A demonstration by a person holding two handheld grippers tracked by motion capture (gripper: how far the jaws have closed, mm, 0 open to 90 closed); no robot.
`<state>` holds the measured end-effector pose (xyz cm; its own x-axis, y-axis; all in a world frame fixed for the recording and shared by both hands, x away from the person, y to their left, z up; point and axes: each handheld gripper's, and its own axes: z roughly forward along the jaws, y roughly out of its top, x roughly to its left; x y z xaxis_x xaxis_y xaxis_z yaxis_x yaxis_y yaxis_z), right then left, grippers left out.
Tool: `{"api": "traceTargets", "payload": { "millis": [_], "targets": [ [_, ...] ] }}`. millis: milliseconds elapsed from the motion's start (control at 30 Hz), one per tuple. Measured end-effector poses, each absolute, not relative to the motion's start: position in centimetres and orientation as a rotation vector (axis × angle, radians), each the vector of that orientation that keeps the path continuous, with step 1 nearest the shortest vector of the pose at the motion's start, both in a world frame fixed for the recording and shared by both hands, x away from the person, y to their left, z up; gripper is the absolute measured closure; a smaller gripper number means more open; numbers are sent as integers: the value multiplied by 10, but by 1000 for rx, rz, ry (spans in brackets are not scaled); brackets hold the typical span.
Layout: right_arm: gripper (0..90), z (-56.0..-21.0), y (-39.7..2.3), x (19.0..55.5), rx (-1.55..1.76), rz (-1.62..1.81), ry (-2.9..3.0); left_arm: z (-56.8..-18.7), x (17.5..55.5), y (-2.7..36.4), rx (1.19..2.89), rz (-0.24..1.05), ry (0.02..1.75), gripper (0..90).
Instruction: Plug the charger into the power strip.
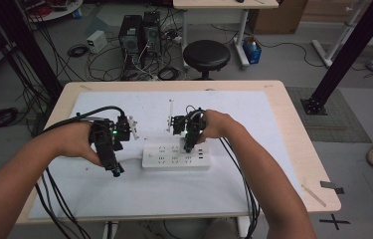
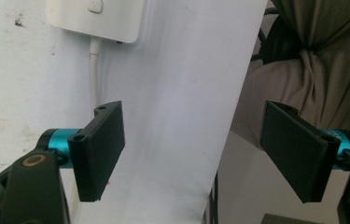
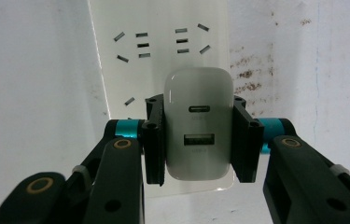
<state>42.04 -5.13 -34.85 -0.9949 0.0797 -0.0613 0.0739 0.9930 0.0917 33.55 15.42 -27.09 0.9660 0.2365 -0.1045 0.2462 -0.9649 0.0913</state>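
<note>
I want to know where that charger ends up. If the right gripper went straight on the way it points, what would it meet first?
Most likely the white power strip: the right gripper holds the charger directly over its sockets.

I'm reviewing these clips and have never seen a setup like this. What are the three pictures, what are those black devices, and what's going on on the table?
A person sits at a table covered with a white sheet, holding a hand-operated gripper in each hand. The high view looks down from above; the other two come from cameras riding on each gripper, looking along its black jaws. A white power strip lies on the sheet. The right gripper is shut on a white USB charger, held over the strip's sockets. The left gripper has its jaws wide apart with nothing between them, beside the strip's cord.
</note>
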Motion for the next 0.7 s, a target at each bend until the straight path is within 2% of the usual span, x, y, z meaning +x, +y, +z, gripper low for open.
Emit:
{"api": "traceTargets", "payload": {
  "millis": [700],
  "targets": [
    [626, -355, -48, 418, 120, 97, 3064, -278, 348, 152, 2999, -158, 380, 197]
  ]
}}
